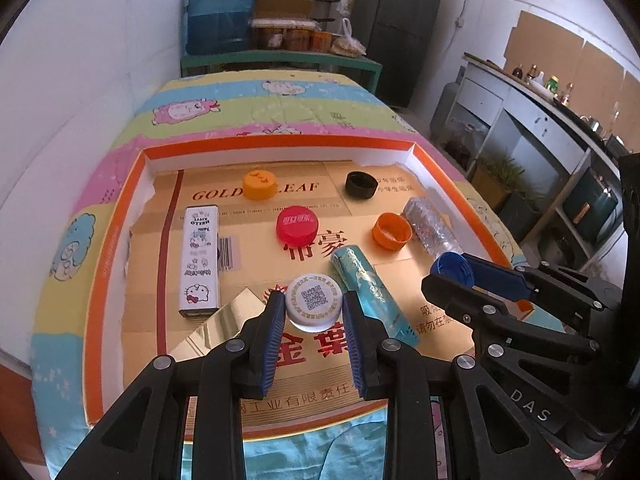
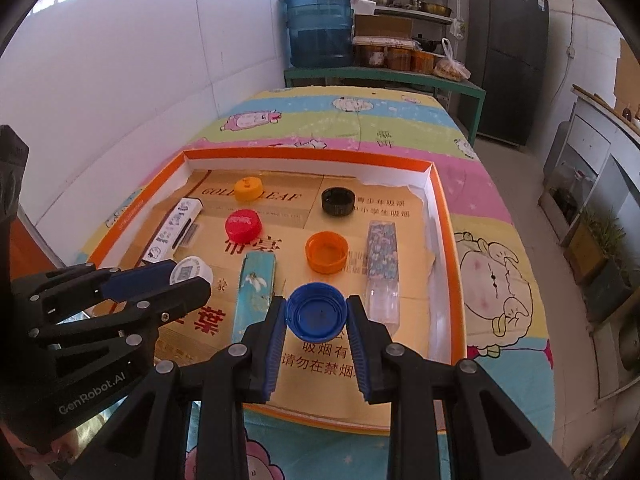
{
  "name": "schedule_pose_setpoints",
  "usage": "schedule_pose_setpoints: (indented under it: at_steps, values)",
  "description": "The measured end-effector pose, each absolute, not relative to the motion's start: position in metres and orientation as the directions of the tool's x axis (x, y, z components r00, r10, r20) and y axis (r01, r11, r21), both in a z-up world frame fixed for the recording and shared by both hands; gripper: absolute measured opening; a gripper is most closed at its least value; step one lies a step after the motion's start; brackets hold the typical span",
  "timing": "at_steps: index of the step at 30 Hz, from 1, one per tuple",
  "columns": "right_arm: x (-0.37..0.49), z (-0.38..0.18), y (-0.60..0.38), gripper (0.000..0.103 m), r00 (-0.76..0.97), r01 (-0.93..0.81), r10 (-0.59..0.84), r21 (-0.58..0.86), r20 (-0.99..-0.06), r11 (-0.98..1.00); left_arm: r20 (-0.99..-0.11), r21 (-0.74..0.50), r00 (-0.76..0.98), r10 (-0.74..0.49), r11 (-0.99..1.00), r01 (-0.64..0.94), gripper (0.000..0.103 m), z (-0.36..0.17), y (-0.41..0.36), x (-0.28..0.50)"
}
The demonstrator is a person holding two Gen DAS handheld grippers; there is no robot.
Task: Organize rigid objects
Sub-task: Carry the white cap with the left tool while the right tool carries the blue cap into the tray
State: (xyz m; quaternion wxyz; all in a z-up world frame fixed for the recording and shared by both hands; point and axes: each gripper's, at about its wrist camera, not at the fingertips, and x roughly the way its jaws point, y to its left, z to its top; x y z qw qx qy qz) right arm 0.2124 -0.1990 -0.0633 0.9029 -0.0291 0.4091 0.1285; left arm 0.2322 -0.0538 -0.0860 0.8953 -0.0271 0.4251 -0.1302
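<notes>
Bottle caps and slim boxes scattered across an orange-rimmed tray (image 1: 116,236) lined with gold cardboard, on a cartoon-print blanket (image 1: 280,116). Largest first: Hello Kitty box (image 1: 199,260), teal box (image 1: 370,292), glittery box (image 2: 383,256). Left gripper (image 1: 314,312) clamped on a white cap (image 1: 315,302) near the tray's front; right gripper (image 2: 317,322) clamped on a blue cap (image 2: 316,316), open side up.
</notes>
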Motion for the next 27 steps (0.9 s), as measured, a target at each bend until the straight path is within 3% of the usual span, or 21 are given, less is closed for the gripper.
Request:
schedule_pose_setpoints:
  at_steps: [27]
  values:
    - [0.216,-0.082,-0.199,0.031,0.590,-0.254,0.176,0.025,-0.788,0.967,-0.773,-0.139,0.584,-0.249,0.964,0.226,0.030,-0.100,-0.058,0.235]
